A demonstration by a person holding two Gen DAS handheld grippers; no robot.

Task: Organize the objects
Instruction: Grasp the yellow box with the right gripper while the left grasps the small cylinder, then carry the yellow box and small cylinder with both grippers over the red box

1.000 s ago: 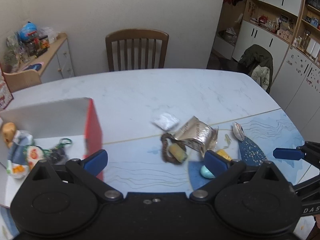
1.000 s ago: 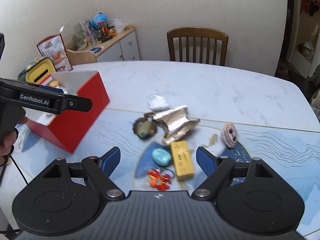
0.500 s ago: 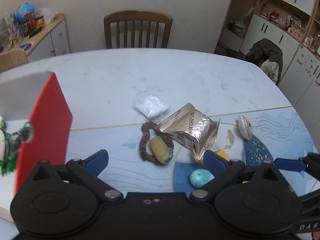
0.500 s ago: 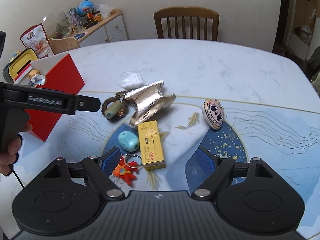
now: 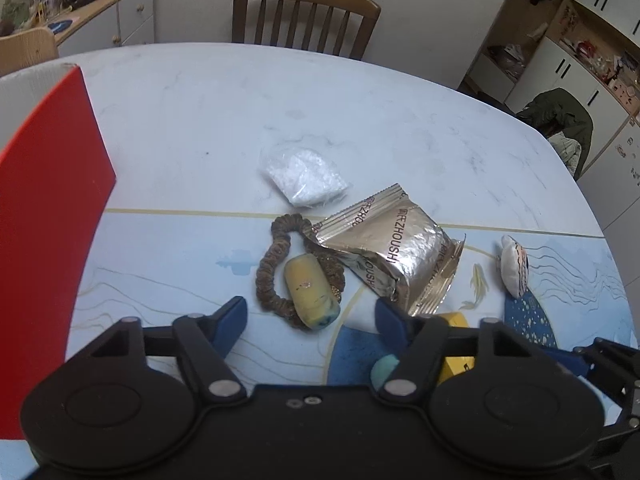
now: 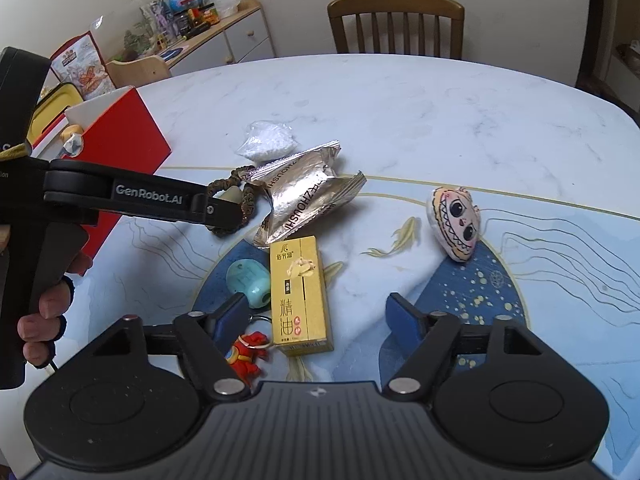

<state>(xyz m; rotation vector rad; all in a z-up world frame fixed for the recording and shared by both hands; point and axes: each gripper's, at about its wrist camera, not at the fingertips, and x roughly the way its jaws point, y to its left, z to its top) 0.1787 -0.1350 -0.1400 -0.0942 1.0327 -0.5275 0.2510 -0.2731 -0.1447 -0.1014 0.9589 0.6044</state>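
A yellow capsule [image 5: 311,297] lies inside a brown scrunchie [image 5: 298,268] on the desk [image 5: 280,112], just ahead of the left gripper [image 5: 310,312], at about 12 o'clock from its tips. The jaws are closing and are not yet pressed on anything; the capsule's near end sits between the blue pads [image 5: 231,316], untouched. A foil packet [image 5: 396,248] overlaps the scrunchie at 2 o'clock, and a white pouch [image 5: 304,176] lies beyond at 12 o'clock. The red box [image 5: 44,200], judged to be the goal, stands at 9 o'clock.

In the right wrist view, a yellow carton [image 6: 300,296] lies between the pads of the right gripper [image 6: 318,318], whose jaws are also closing with clear gaps on both sides. A teal case [image 6: 248,282] touches the carton at 10 o'clock, a red keychain [image 6: 244,354] lies under the left pad, and a painted face charm [image 6: 454,224] rests well apart at 2 o'clock.

Several slips are judged likely. The scrunchie could be caught with the capsule and the packet dragged along, since the three overlap. The rounded capsule could squirt out if pinched near its end. The carton could be clipped at one corner and spun, or the keychain ring pinched beneath the pad. The two grippers work close together, so a collision is possible when both lift toward the box.
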